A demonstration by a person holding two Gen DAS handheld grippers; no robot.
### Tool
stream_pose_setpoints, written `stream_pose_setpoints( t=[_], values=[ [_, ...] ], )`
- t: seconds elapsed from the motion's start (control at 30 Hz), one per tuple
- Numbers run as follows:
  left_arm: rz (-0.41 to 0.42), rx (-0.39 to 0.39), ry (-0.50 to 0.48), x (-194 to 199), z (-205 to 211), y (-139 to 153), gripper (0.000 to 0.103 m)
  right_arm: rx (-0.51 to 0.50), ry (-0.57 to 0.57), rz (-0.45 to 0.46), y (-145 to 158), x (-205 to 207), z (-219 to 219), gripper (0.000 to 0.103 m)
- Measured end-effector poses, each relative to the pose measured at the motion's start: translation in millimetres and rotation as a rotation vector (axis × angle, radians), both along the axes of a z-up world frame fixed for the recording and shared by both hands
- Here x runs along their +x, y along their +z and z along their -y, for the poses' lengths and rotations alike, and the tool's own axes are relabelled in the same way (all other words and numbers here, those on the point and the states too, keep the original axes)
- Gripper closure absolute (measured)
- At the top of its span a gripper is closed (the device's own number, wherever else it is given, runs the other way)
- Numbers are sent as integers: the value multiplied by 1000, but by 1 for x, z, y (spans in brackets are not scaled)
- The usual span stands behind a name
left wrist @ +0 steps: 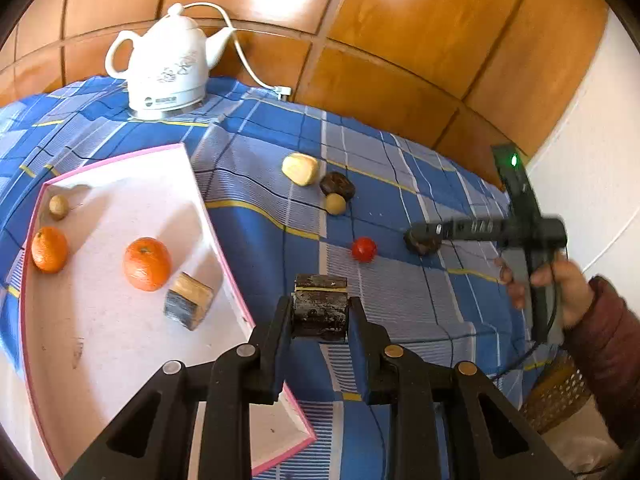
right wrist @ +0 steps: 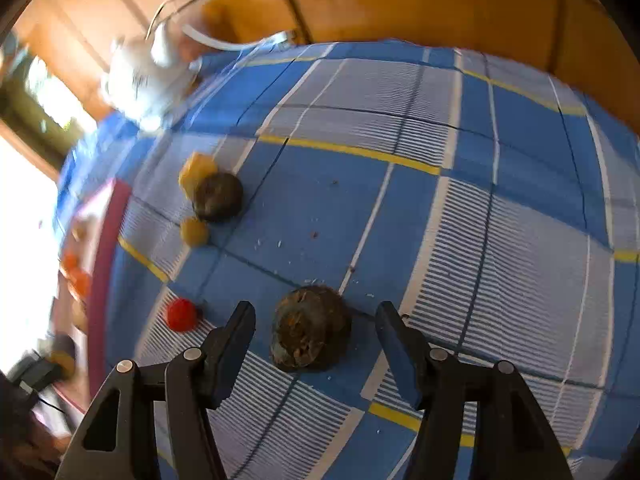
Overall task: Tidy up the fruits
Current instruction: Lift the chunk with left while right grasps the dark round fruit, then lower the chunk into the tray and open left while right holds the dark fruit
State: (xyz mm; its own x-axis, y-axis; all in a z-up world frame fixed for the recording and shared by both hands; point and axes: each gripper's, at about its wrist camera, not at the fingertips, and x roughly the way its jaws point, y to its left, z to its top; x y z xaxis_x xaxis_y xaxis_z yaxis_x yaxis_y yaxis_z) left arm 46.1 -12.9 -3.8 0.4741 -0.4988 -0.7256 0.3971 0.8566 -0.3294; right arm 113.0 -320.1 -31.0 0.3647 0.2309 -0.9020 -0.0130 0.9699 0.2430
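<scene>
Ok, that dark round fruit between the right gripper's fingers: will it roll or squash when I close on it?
The dark fruit looks rounded, so it may roll if one finger touches first; the right gripper is open around it. Its skin looks rough and wrinkled, so probably not slippery. It may be soft; close gently.

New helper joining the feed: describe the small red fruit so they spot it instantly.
Start at the pink-rimmed tray on the checked cloth. Just right of its edge lies the red fruit, alone. It is the only red, glossy piece; its neighbours are brown or yellow.
</scene>
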Motion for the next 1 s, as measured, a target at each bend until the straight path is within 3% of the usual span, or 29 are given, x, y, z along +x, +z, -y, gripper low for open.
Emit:
stream_pose_setpoints(
  t=[0.1,0.13,0.2,0.3,0.5,0.83,1.0],
  values=[
    [2,-19,51,10,-16,5,76,-96,52,-4,-8,-1,-15,41],
    [1,-31,82,15,-25,8,76,-137,72,-4,-10,-2,-20,53],
    [-5,-56,140,27,-44,12,76,-200,99,13,-10,-4,-27,58],
    [-9,-75,234,50,-75,17,76,-219,106,14,-11,-5,-29,60],
    [-30,-90,332,88,-105,14,76,-229,111,14,-11,-5,-29,61],
    [-53,-17,367,138,-98,-8,76,-199,103,3,-11,-3,-26,61],
    [-39,3,383,129,-97,-4,74,-203,106,3,-11,-3,-28,61]
  ],
)
